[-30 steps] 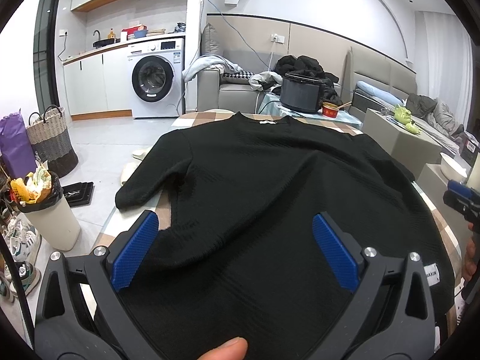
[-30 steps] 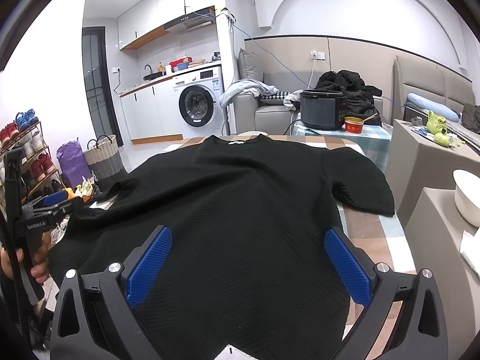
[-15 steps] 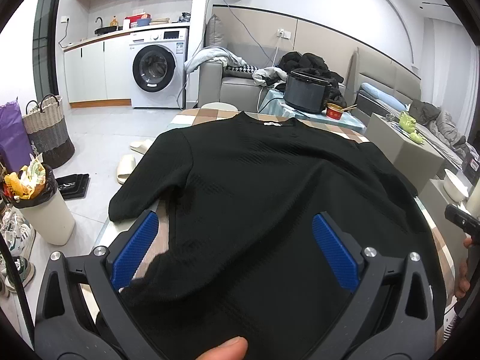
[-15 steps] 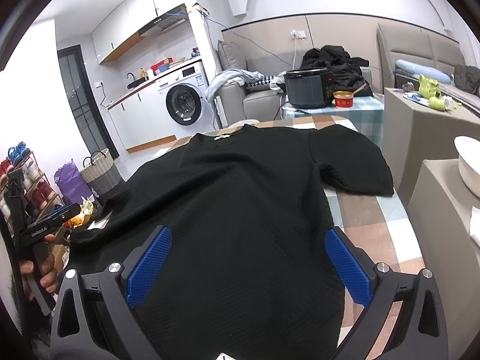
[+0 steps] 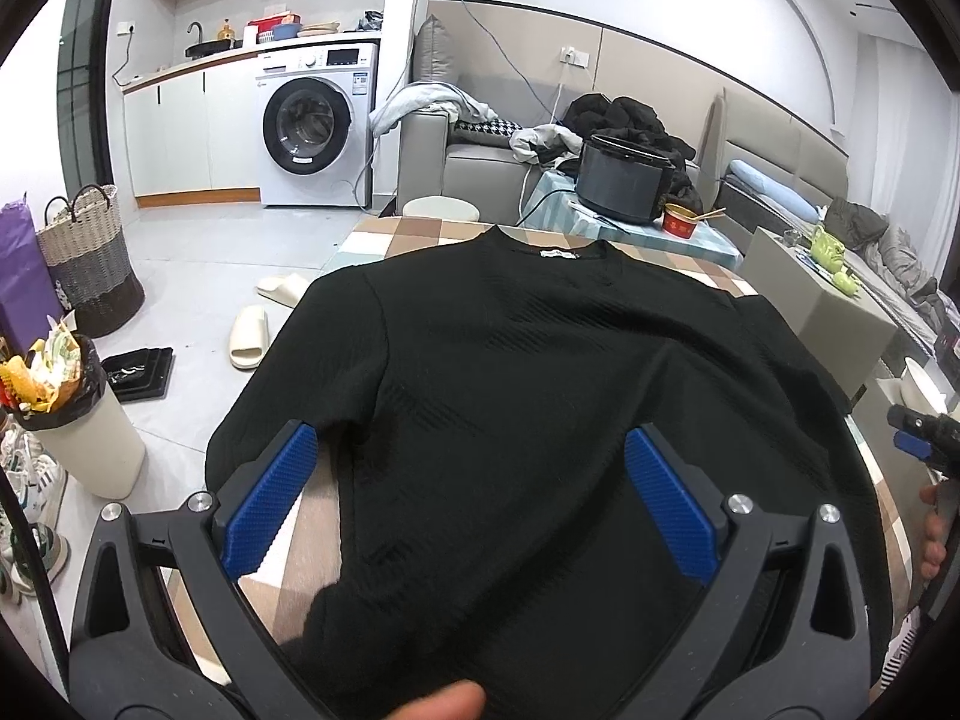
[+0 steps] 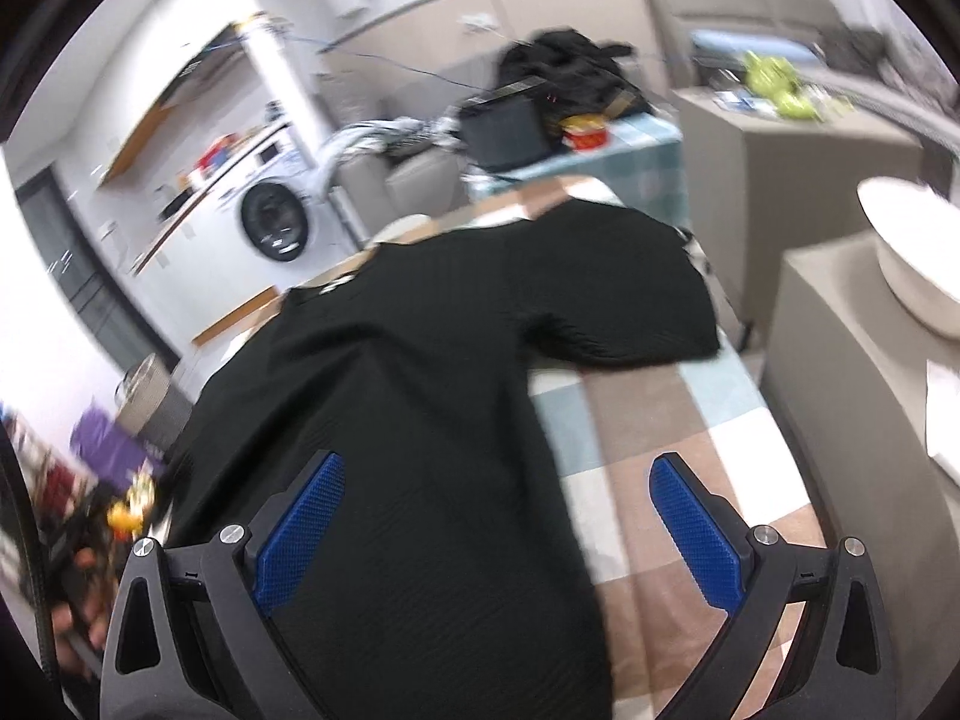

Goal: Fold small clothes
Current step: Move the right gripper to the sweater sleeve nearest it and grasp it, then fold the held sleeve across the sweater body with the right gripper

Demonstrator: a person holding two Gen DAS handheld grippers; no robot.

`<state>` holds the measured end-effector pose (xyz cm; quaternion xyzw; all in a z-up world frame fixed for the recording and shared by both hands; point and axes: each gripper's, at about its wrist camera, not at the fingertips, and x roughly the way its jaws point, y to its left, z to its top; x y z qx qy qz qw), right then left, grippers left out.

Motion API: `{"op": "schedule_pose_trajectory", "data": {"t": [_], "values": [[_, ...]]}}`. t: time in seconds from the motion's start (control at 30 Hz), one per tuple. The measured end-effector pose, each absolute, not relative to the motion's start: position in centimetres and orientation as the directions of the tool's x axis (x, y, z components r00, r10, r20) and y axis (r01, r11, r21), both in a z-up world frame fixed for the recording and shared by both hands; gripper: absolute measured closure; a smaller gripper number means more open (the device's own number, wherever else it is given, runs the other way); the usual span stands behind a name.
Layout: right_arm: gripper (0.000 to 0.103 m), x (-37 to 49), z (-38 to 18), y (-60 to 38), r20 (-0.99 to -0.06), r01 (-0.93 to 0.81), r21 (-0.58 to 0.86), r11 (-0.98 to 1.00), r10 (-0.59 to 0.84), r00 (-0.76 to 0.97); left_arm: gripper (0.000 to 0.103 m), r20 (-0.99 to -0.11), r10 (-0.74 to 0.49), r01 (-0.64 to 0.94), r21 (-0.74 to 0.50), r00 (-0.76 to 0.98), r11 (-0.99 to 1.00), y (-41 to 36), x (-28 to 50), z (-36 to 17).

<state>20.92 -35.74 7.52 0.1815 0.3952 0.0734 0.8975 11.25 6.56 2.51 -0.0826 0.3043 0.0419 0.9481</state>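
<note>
A black knit top (image 5: 528, 396) lies flat on a checkered table (image 5: 414, 234), collar at the far end, hem toward me. My left gripper (image 5: 468, 480) is open above the lower left part of the top, near the left sleeve (image 5: 282, 396). My right gripper (image 6: 498, 516) is open over the top's (image 6: 432, 408) right side edge, with its right finger over bare table (image 6: 660, 420). The right sleeve (image 6: 630, 300) lies spread ahead of it. The right wrist view is motion-blurred.
A dark cooker (image 5: 624, 186) and a red bowl (image 5: 681, 222) stand on a side table beyond the far end. A waste bin (image 5: 78, 420) and slippers (image 5: 249, 336) are on the floor at left. A grey cabinet with a white bowl (image 6: 912, 252) stands at right.
Both grippers moved forward along the top. The right gripper swung to the right and tilted, so its right finger is now over bare table. Both stayed open.
</note>
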Motion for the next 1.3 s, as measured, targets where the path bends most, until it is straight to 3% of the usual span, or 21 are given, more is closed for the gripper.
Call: {"op": "schedule_pose_trajectory", "data": {"t": [0.13, 0.4, 0.63, 0.7, 0.77, 0.83, 0.9, 1.13, 1.3], "values": [[0.020, 23.5, 6.4, -38.1, -0.694, 0.079, 0.443, 0.893, 0.285, 0.661, 0.012, -0.587, 0.002, -0.107, -0.144, 0.810, 0.984, 7.4, 12.4, 2.2], [0.021, 28.8, 3.8, -43.0, -0.757, 0.274, 0.443, 0.854, 0.192, 0.625, 0.012, -0.616, 0.024, -0.117, -0.112, 0.788, 0.987, 7.1, 15.2, 1.2], [0.030, 31.5, 2.0, -44.9, -0.795, 0.344, 0.386, 0.856, 0.120, 0.594, 0.012, -0.639, 0.031, -0.138, -0.118, 0.769, 0.983, 7.4, 17.2, 0.3], [0.038, 32.4, 1.9, -44.7, -0.804, 0.336, 0.351, 0.874, 0.098, 0.587, 0.012, -0.644, 0.030, -0.140, -0.120, 0.764, 0.983, 7.5, 17.5, -0.1], [0.055, 33.2, 1.8, -44.1, -0.812, 0.319, 0.281, 0.905, 0.048, 0.581, 0.012, -0.651, 0.027, -0.141, -0.124, 0.759, 0.982, 7.5, 17.9, -0.4], [0.083, 33.6, 1.8, -43.4, -0.825, 0.311, 0.231, 0.922, 0.016, 0.565, 0.012, -0.658, 0.023, -0.140, -0.125, 0.753, 0.982, 7.6, 18.3, -0.7], [0.089, 34.0, 1.8, -43.3, -0.825, 0.296, 0.235, 0.926, 0.029, 0.565, 0.012, -0.661, 0.021, -0.137, -0.125, 0.750, 0.983, 7.5, 18.5, -0.8], [0.095, 33.7, 6.7, -45.1, -0.712, 0.291, 0.327, 0.899, 0.032, 0.702, 0.012, -0.652, 0.021, -0.147, -0.139, 0.758, 0.979, 8.3, 18.4, -0.8], [0.095, 35.5, 11.2, -42.0, -0.547, 0.052, 0.447, 0.893, 0.227, 0.806, 0.012, -0.651, 0.022, -0.152, -0.144, 0.759, 0.978, 8.5, 18.5, -0.9]]}}
